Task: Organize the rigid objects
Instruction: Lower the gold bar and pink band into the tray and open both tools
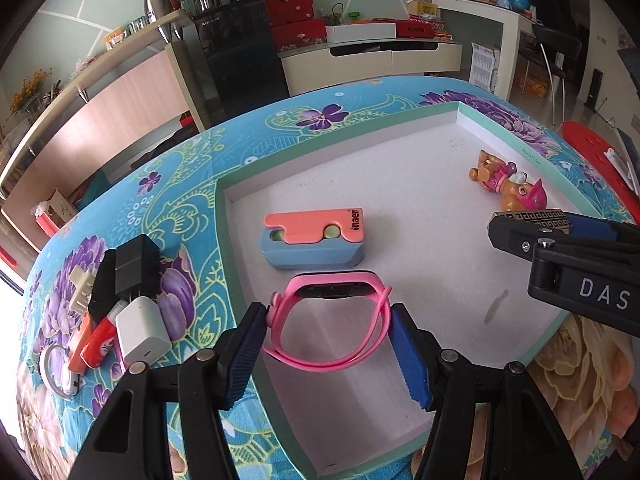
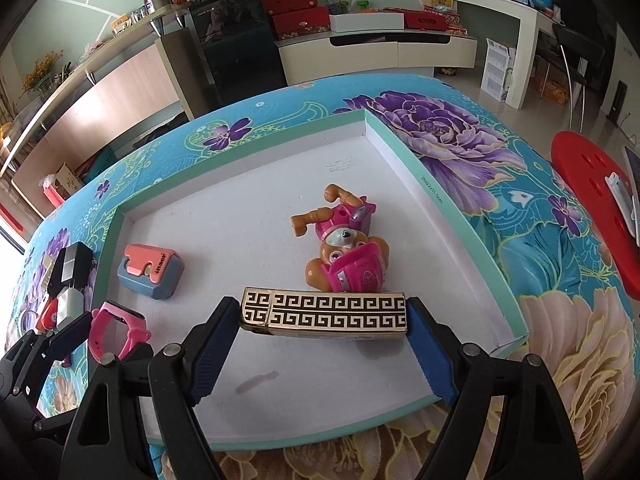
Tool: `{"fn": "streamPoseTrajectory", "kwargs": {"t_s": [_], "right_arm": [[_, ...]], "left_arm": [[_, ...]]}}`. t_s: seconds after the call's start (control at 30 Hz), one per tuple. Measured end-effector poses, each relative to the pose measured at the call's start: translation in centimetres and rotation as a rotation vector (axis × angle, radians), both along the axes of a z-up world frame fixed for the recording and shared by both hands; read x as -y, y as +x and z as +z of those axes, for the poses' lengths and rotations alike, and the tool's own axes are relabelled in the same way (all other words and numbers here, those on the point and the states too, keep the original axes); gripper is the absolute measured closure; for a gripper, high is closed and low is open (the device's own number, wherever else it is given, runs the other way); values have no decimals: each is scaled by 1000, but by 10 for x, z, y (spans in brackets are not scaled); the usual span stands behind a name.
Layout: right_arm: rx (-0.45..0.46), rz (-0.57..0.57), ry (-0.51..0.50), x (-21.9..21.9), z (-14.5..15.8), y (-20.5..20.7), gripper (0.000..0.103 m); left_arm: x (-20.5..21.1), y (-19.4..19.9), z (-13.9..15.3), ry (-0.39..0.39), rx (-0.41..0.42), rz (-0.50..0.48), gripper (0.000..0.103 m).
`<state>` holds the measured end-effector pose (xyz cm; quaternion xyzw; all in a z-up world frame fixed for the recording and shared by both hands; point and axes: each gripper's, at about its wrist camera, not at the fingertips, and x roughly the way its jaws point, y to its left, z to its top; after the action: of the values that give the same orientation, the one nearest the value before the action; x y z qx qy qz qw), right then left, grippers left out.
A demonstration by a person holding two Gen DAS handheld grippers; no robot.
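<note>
a table covered by a floral cloth point(image 2: 460, 140) is seen, and on it a shallow white tray with a mint rim point(image 2: 452, 216). inside the tray a toy pup point(image 2: 344, 248) is laid on its side, with a blue and salmon case point(image 2: 150, 270) well to its left. a gold patterned box point(image 2: 324, 314) is clamped between the pads of the right gripper point(image 2: 320, 344) above the tray floor. a pink watch point(image 1: 332, 320) is gripped by the left gripper point(image 1: 330, 356) at the tray's near left corner. chargers point(image 1: 136, 300) are piled outside the tray.
</note>
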<state>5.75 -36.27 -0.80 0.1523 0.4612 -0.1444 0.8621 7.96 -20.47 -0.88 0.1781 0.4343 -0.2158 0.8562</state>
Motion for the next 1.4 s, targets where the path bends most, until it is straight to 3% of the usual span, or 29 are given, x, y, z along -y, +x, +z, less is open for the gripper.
{"fn": "streamPoseTrajectory", "kwargs": {"t_s": [0.73,1.1,1.4], "right_arm": [[-46,20,-6,1,-9,2,19],[39,5,12,3,15,-7,19],[94,-12,12,2,31,-12,19]], "left_arm": [[4,3,-9,32,-18,17,34],[-9,-1,16,5,39,38,23],[-36,11,31,-29,67,145,18]]}}
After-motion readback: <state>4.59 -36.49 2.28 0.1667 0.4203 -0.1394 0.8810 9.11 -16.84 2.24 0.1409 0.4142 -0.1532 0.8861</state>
